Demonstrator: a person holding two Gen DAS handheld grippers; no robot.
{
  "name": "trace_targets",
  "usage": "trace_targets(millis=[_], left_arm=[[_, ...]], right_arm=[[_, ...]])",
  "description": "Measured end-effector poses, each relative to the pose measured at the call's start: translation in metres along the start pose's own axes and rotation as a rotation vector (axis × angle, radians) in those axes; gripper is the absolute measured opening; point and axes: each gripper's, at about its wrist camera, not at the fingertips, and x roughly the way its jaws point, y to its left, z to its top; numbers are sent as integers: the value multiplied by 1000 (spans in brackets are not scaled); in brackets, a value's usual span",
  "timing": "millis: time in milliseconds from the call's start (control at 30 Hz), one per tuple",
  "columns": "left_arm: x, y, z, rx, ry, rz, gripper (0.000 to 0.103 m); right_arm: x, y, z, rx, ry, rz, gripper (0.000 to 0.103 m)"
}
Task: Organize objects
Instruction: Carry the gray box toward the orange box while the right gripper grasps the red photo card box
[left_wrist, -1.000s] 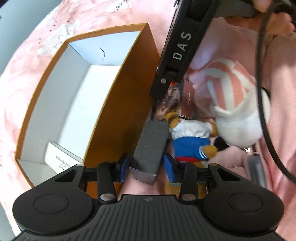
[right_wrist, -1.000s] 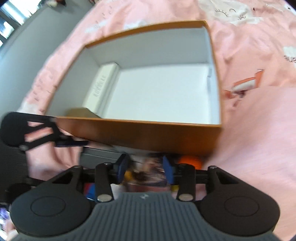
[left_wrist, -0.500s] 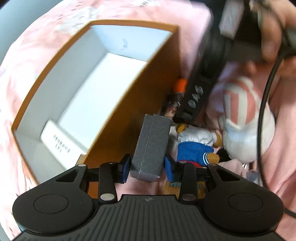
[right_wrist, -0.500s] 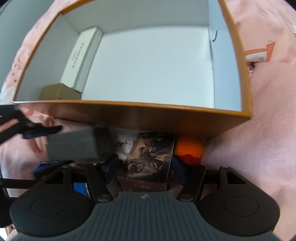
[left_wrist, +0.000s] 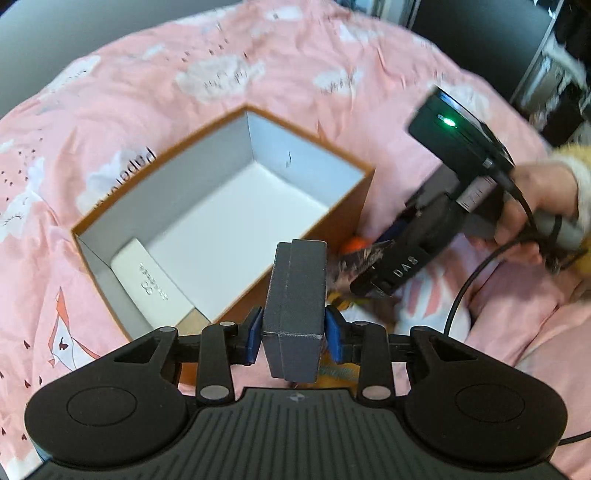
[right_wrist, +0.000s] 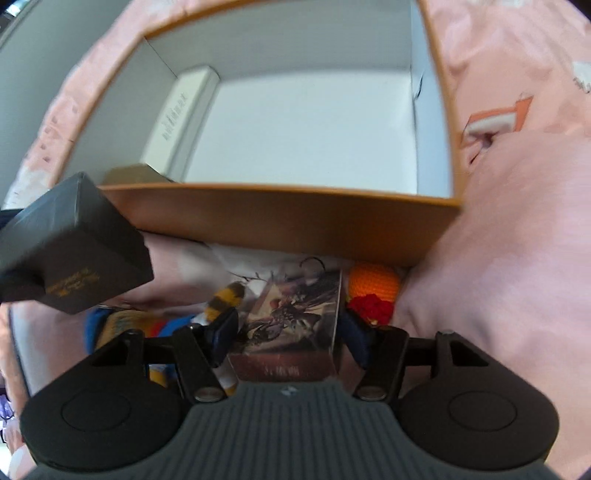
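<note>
Pink cloud-print bedspread (left_wrist: 258, 74) is carrying an orange box (left_wrist: 343, 218), dark room behind. Left claw (left_wrist: 293, 334) is gripping a dark grey box (left_wrist: 295, 295) above the near wall, long axis running forward along the fingers. Right claw (right_wrist: 288, 332) is clamping an illustrated card box (right_wrist: 295, 314) outside that wall, long axis pointing at it.

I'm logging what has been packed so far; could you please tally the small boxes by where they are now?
Inside the orange box: 2, white box and tan box
Held in grippers: 2, dark grey box and illustrated box
Total: 4
</note>
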Motion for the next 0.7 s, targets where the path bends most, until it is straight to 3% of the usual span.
trace_targets(millis=[33, 67, 100, 200, 367, 400, 433, 467, 567, 700], left_arm=[[-5, 0, 1, -11, -16, -5, 40], [-14, 3, 3, -22, -33, -9, 40], [-22, 4, 5, -31, -49, -12, 40], [-27, 1, 14, -52, -90, -13, 40], [-31, 3, 17, -94, -72, -30, 40], [-31, 2, 16, -94, -66, -24, 40], [-29, 1, 13, -96, -56, -21, 40], [-26, 0, 10, -100, -45, -19, 40], [-20, 0, 2, -115, -26, -12, 40], [-19, 7, -2, -127, -14, 5, 40]], right_arm=[[-10, 0, -2, -4, -24, -5, 26], [-22, -2, -2, -10, -63, -14, 9], [-32, -3, -3, -1, -68, 8, 1], [-51, 3, 4, -1, -94, 78, 0], [-48, 12, 12, -53, -96, -6, 11], [-39, 11, 12, -52, -80, -14, 19], [-32, 12, 15, -47, -64, -23, 36], [-24, 11, 17, -47, -47, -38, 42], [-6, 8, 16, -54, -4, -89, 50], [17, 9, 19, -70, 60, -78, 64]])
